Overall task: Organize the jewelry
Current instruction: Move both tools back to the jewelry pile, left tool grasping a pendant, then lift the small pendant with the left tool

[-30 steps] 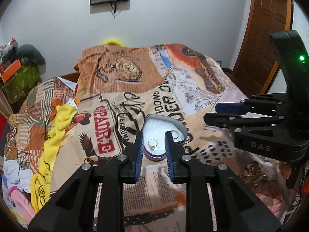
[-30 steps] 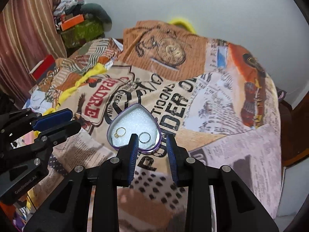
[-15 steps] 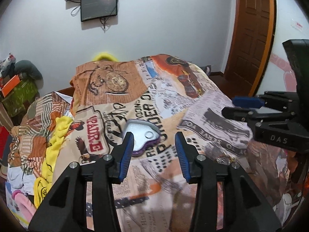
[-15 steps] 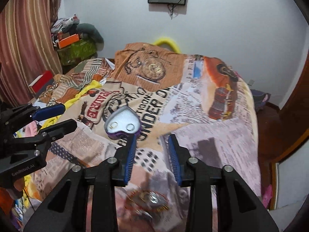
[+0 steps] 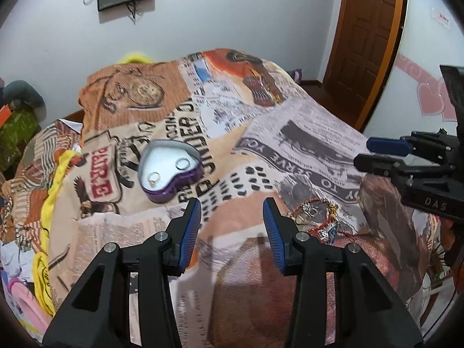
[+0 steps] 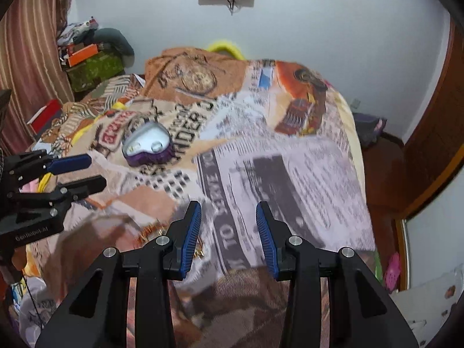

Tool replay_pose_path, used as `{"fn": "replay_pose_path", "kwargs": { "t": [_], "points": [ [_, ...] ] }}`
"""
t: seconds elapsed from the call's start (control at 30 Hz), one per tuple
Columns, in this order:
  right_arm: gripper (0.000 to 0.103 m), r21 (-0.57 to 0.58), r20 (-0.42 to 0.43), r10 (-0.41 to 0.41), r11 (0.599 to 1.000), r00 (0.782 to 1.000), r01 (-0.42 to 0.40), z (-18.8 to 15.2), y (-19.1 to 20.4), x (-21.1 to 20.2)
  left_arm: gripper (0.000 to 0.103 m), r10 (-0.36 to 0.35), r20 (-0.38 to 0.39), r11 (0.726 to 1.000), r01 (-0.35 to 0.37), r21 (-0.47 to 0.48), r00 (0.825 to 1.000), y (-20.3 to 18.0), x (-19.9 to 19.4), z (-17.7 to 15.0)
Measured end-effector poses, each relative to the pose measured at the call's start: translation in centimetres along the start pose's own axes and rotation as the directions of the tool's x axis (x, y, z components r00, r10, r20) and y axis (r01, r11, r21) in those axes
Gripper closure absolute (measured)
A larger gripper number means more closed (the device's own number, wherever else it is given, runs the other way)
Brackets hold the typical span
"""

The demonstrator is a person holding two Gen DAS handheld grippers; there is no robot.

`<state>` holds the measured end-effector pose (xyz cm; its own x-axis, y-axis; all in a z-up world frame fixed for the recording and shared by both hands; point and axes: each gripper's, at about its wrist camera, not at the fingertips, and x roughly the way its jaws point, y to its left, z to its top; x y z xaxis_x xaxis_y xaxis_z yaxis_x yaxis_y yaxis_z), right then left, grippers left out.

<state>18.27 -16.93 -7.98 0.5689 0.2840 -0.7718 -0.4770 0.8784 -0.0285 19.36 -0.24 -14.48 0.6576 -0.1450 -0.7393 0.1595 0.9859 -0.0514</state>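
Jewelry sits in two places on the newspaper-print patchwork bedspread [image 5: 290, 133]. Left of centre: purple heart-shaped box with a pale foam lining [image 5: 169, 171], lid off, none in view. Two rings lie on the foam, apart from each other: gold ring [image 5: 153, 177] toward the near-left lobe, silver ring [image 5: 182, 163] toward the far-right lobe. Both lie flat on top of the foam as far as I can tell; whether they are pressed into slots is too small to judge.

Centre: left gripper [image 5: 232, 226], blue-padded tongs spread wide apart, nothing between them, hovering above the cloth, nearer than the box.

Right of centre: tangled heap of loose jewelry, red cord and gold-coloured pieces with a few beads [image 5: 317, 217], lying on the cloth just beside the left gripper's right finger and well apart from the box. Single items cannot be separated by eye; cords look knotted together, so pieces may drag each other when lifted.

Far right: right gripper [image 6: 229, 229], tongs likewise apart and empty, held above the bedspread. Its view is motion-blurred; a few gold-coloured bits show by its left finger.

Progress estimate: early. Two rings boxed; the heap is untouched and makes up most of what is left. Box has limited free foam, so placement of bulkier corded pieces looks doubtful
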Motion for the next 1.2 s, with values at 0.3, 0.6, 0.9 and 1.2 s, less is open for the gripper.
{"fn": "replay_pose_path", "kwargs": {
  "t": [0.3, 0.6, 0.9, 1.2],
  "points": [
    [0.067, 0.028, -0.064, -0.003, 1.0, 0.998, 0.005, -3.2, -1.8, 1.3, 0.06, -0.065, -0.052, 0.995, 0.069, 0.077, 0.997, -3.6, 2.7, -0.1],
    [0.067, 0.077, -0.066, 0.043, 0.996, 0.997, -0.038, -3.9, -3.3, 1.2, 0.075, -0.111, -0.091, 0.983, 0.123, 0.138, 0.99, -6.5, 5.1, 0.0],
    [0.067, 0.061, -0.068, 0.073, 0.996, 0.995, -0.069, -4.1, -2.8, 1.8, 0.086, -0.129, -0.125, 0.982, 0.145, 0.125, 0.984, -6.8, 6.8, 0.2],
    [0.067, 0.063, -0.073, 0.092, 0.994, 0.993, -0.088, -4.0, -2.7, 2.1, 0.094, -0.17, -0.132, 0.973, 0.188, 0.133, 0.976, -7.0, 7.3, 0.2]
  ]
}}
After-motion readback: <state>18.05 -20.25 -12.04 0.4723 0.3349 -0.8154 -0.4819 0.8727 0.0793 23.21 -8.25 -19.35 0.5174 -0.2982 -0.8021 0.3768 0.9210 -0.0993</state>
